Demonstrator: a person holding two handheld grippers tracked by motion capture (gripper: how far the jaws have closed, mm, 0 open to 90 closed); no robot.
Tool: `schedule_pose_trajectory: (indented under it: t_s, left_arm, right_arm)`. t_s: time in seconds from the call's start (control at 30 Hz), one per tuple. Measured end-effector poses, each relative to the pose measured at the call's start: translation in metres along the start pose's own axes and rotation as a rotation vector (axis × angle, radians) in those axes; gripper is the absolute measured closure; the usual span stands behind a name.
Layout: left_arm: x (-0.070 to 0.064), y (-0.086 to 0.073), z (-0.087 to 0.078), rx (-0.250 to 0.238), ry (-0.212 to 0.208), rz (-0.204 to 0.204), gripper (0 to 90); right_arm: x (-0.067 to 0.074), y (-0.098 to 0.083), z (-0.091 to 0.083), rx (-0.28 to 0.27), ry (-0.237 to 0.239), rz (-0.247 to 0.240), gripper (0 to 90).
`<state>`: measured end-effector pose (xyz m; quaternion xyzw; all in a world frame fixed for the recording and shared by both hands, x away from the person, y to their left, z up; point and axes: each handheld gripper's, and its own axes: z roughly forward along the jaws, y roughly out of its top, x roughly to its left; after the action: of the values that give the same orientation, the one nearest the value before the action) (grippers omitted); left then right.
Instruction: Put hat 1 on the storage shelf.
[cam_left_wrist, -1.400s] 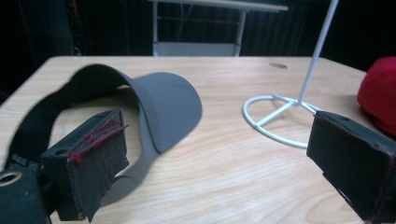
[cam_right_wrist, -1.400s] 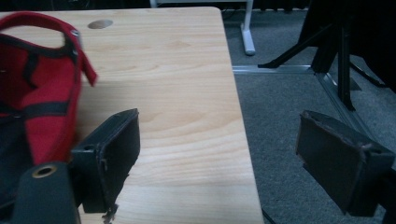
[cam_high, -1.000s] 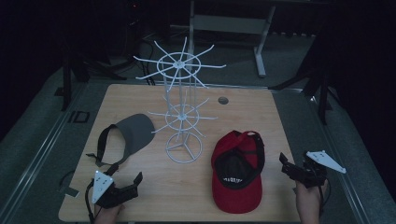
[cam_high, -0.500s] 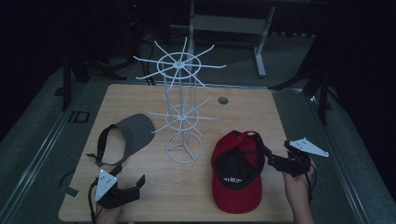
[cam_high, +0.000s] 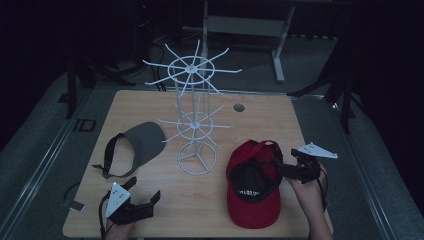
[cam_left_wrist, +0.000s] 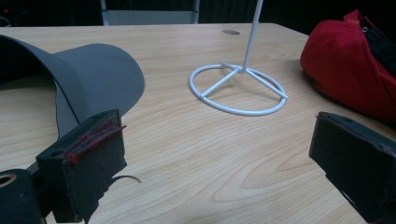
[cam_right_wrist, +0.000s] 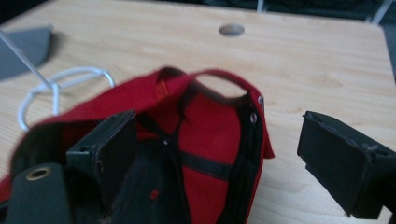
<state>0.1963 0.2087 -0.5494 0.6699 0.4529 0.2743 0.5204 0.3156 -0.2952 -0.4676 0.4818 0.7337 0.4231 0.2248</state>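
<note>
A red cap lies upside down on the wooden table, right of a white wire rack. My right gripper is open at the cap's right side. In the right gripper view the cap's back rim and strap lie between the spread jaws of that gripper, which are not closed on it. A grey visor rests left of the rack. My left gripper is open near the front left edge, below the visor. In the left gripper view that gripper holds nothing, with the visor ahead on the left.
The rack's round base stands mid-table, its wire arms spreading above. A round hole sits in the table's far side. Dark stands and a metal frame lie beyond the table.
My right gripper has moved left from the table's right edge onto the red cap's side. The left gripper has hardly shifted.
</note>
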Motion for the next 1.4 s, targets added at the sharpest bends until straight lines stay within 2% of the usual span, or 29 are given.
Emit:
schedule_pose_trajectory:
  t_s: [0.07,0.1,0.17,0.4,0.5,0.63,0.73,0.87,1.03,1.07,1.13,1.27,1.3,1.4]
  left_arm:
    - [0.000,0.000,0.000,0.000,0.001,-0.002,4.2]
    - [0.000,0.000,0.000,0.000,0.001,-0.002,4.2]
    - [0.000,0.000,0.000,-0.002,-0.001,-0.002,4.2]
    - [-0.001,0.000,0.001,0.007,-0.001,0.004,4.2]
    - [-0.001,0.000,0.001,0.009,-0.002,0.002,4.2]
    - [0.000,0.000,0.001,0.008,-0.006,-0.004,4.2]
    - [0.001,0.000,0.001,0.013,-0.006,-0.001,4.2]
    - [0.001,-0.001,0.002,0.014,-0.005,-0.002,4.2]
    - [0.001,-0.001,0.002,0.014,-0.005,-0.005,4.2]
    - [0.001,-0.001,0.002,0.014,-0.004,-0.007,4.2]
    - [0.001,-0.001,0.002,0.015,-0.005,-0.006,4.2]
    - [0.001,-0.001,0.002,0.017,-0.005,-0.007,4.2]
    - [0.001,-0.001,0.003,0.018,-0.006,-0.008,4.2]
    - [0.001,-0.001,0.002,0.018,-0.006,-0.009,4.2]
  right_arm:
    - [-0.001,-0.002,0.007,0.023,0.017,0.003,12.1]
    - [-0.001,-0.002,0.007,0.023,0.017,0.003,12.1]
    - [-0.003,-0.006,0.018,0.049,0.014,0.006,12.1]
    - [-0.010,-0.014,0.042,0.099,-0.042,0.000,13.7]
    - [-0.010,-0.018,0.051,0.126,-0.033,0.003,14.1]
    - [-0.004,-0.023,0.062,0.158,-0.026,-0.019,14.9]
    - [-0.002,-0.028,0.070,0.183,-0.035,-0.019,23.0]
    - [0.004,-0.032,0.075,0.203,-0.057,-0.072,29.6]
    - [0.011,-0.035,0.079,0.220,-0.065,-0.112,31.6]
    - [0.013,-0.036,0.081,0.232,-0.079,-0.133,40.1]
    - [0.015,-0.038,0.082,0.246,-0.072,-0.160,50.6]
    - [0.019,-0.040,0.084,0.261,-0.028,-0.198,77.4]
    - [0.021,-0.040,0.084,0.262,-0.019,-0.210,80.3]
    - [0.026,-0.039,0.084,0.262,-0.044,-0.243,84.0]
